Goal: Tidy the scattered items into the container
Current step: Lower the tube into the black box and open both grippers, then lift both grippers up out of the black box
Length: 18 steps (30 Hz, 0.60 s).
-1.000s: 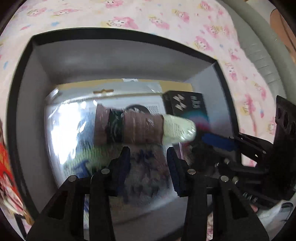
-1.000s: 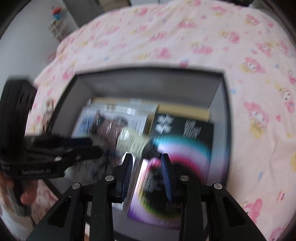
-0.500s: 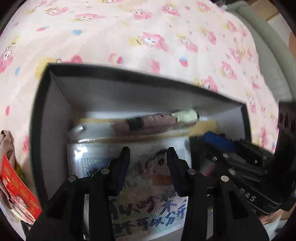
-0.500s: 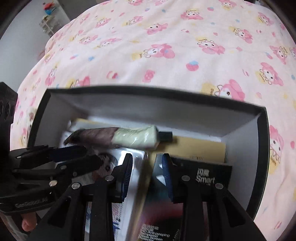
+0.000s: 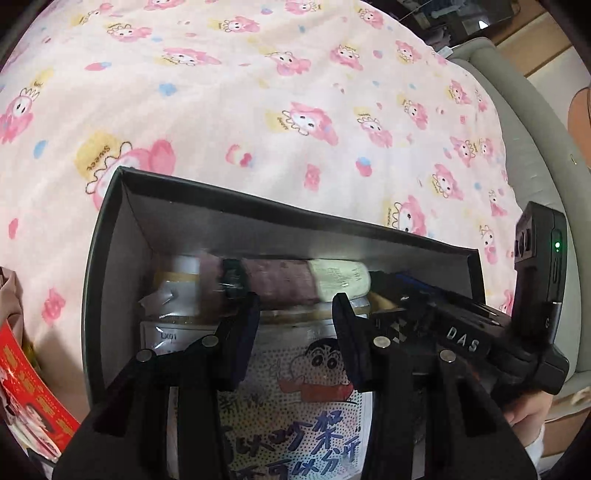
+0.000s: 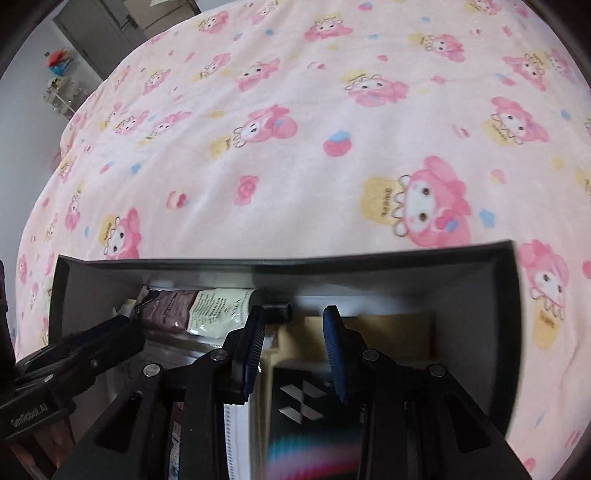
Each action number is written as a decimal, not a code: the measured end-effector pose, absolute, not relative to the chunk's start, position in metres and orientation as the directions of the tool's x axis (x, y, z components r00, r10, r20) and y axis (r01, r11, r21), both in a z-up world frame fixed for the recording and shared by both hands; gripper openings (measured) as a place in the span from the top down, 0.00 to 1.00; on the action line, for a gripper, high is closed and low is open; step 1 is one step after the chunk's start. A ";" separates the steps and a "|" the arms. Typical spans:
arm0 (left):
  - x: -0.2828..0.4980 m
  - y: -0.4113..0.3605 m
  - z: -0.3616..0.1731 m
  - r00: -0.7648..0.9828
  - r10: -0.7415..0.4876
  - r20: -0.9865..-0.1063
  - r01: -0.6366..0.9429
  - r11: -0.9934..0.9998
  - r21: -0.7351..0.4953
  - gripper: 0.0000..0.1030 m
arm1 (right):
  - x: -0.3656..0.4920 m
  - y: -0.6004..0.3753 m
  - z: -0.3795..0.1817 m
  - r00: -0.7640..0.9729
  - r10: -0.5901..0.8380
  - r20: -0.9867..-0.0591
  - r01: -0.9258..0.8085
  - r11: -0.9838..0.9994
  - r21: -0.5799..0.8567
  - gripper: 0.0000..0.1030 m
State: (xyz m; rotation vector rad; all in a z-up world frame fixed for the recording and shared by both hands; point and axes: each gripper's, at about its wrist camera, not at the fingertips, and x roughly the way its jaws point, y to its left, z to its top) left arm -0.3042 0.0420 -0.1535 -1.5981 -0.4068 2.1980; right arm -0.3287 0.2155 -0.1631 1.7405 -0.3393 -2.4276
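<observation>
A black open box (image 5: 110, 236) sits on the pink cartoon bedspread; it also shows in the right wrist view (image 6: 369, 260). Inside lie a brown and pale green tube (image 5: 295, 280), seen too in the right wrist view (image 6: 199, 308) against the far wall, a shiny cartoon packet (image 5: 314, 387) and a black printed carton (image 6: 306, 406). My left gripper (image 5: 295, 317) is open and empty just in front of the tube. My right gripper (image 6: 293, 325) is open and empty over the box's middle, beside the tube's black cap (image 6: 277, 312).
A red printed packet (image 5: 33, 398) and a brown fabric edge (image 5: 11, 295) lie outside the box's left side. The bedspread (image 5: 258, 92) stretches beyond the box. A grey padded bed edge (image 5: 532, 122) runs along the right. A dark door (image 6: 99, 26) stands far left.
Both grippers have drawn back and tilted up, so the box sits lower in view. The tube has gone from mid-box to lying against the far wall.
</observation>
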 end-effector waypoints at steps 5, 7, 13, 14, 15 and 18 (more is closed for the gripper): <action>-0.303 0.047 -0.155 -0.275 0.462 -0.843 -0.160 -0.887 -0.434 0.60 | -0.321 0.183 -0.168 -0.277 -0.329 -0.903 0.087 -0.944 0.318 0.71; -0.302 0.047 -0.155 -0.274 0.475 -0.836 -0.168 -0.880 -0.445 0.60 | -0.316 0.177 -0.162 -0.299 -0.303 -0.905 0.116 -0.953 0.281 0.71; -0.313 0.051 -0.160 -0.252 0.483 -0.838 -0.147 -0.875 -0.460 0.60 | -0.320 0.190 -0.156 -0.354 -0.207 -0.912 0.058 -0.978 0.199 0.71; -0.313 0.052 -0.160 -0.250 0.480 -0.841 -0.150 -0.877 -0.456 0.60 | -0.319 0.190 -0.156 -0.358 -0.190 -0.914 0.057 -0.982 0.182 0.71; -0.314 0.053 -0.159 -0.246 0.475 -0.845 -0.156 -0.880 -0.450 0.60 | -0.316 0.190 -0.156 -0.367 -0.180 -0.913 0.058 -0.984 0.170 0.71; -0.314 0.052 -0.162 -0.225 0.482 -0.847 -0.141 -0.876 -0.461 0.60 | -0.316 0.199 -0.152 -0.393 -0.140 -0.909 0.042 -0.990 0.135 0.71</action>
